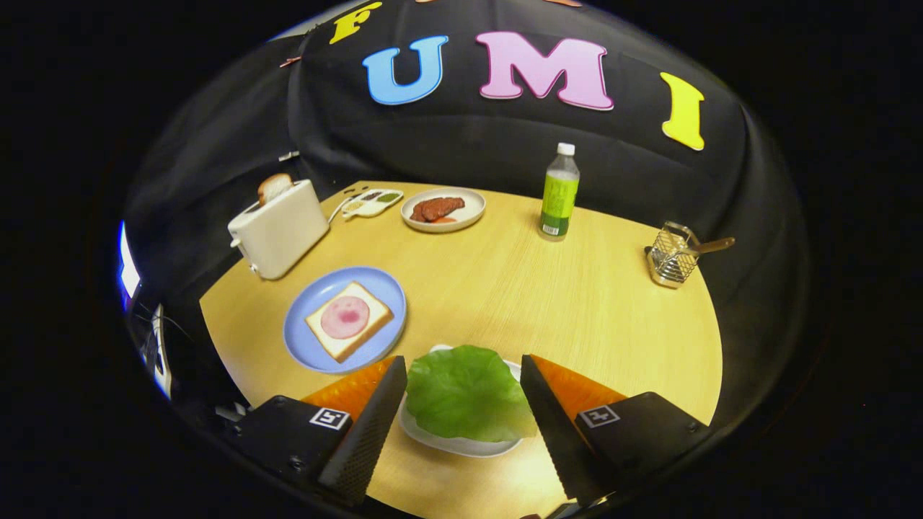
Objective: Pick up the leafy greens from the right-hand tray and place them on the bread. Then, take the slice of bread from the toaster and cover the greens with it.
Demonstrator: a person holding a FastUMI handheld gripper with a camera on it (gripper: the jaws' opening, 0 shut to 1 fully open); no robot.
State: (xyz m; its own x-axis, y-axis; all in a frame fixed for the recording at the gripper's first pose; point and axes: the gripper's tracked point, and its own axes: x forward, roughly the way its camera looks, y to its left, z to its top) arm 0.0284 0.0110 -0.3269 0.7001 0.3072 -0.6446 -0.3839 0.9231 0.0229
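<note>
A green lettuce leaf (465, 393) lies on a white tray (454, 443) close to the table's near edge. My gripper (461, 360) is open, one finger on each side of the leaf; the leaf spans almost the whole gap. Whether the pads touch it is unclear. Beyond the left finger a blue plate (306, 346) holds a bread slice (348, 319) topped with a round pink ham slice. Farther back on the left stands a white toaster (280, 228) with a second bread slice (274, 187) sticking out of its slot.
At the back of the round wooden table (548, 303) sit a white plate with brown meat (443, 209) and a small divided dish (371, 202). A green bottle (559, 193) stands at the back right, and a wire holder (672, 256) by the right edge.
</note>
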